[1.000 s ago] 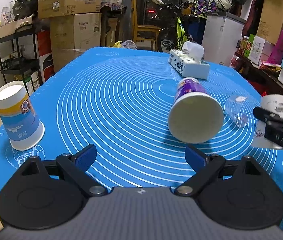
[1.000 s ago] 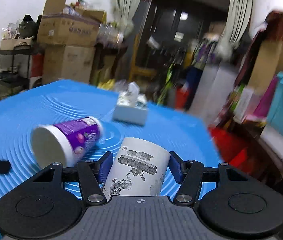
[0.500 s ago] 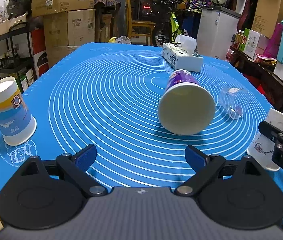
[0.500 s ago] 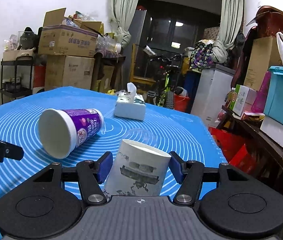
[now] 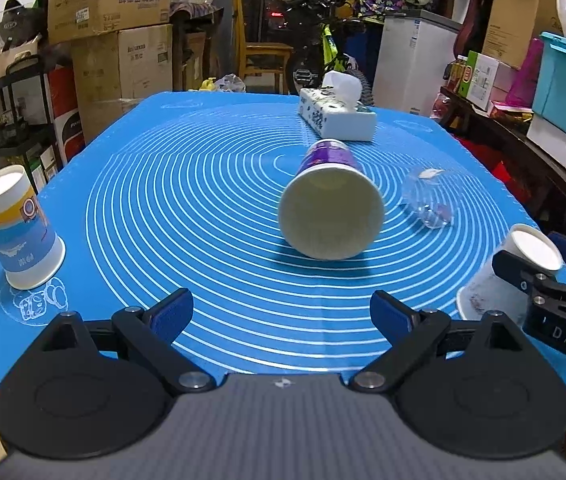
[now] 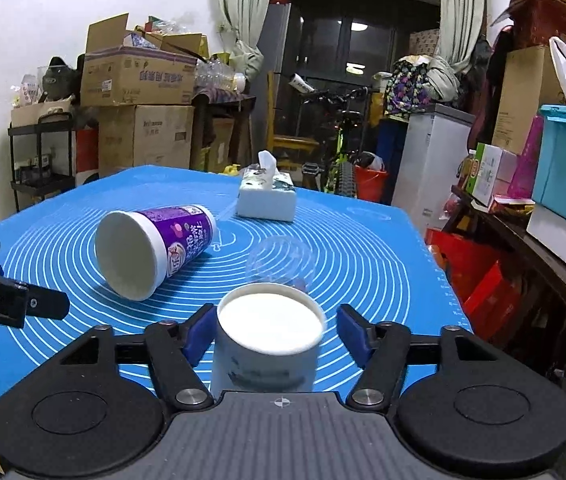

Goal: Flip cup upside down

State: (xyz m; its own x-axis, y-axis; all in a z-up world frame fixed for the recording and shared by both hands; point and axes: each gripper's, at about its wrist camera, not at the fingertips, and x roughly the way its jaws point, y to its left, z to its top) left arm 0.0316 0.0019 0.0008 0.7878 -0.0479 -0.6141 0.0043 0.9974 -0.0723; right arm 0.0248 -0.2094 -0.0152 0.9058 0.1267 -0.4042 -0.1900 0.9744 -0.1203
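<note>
A white printed paper cup stands bottom up between my right gripper's fingers, slightly tilted. The jaws have spread and the right pad stands clear of it. The same cup shows at the right edge of the left wrist view with its rim on the blue mat. My left gripper is open and empty above the mat's near edge. A purple cup lies on its side mid-mat, its mouth toward me; it also shows in the right wrist view.
A blue and yellow cup stands upside down at the mat's left edge. A clear plastic cup lies right of the purple cup. A tissue box sits at the far side. Boxes, shelves and bins surround the table.
The right gripper has lowered the white cup bottom up onto the mat and its jaws have opened around it. The left gripper has stayed open and drawn back slightly.
</note>
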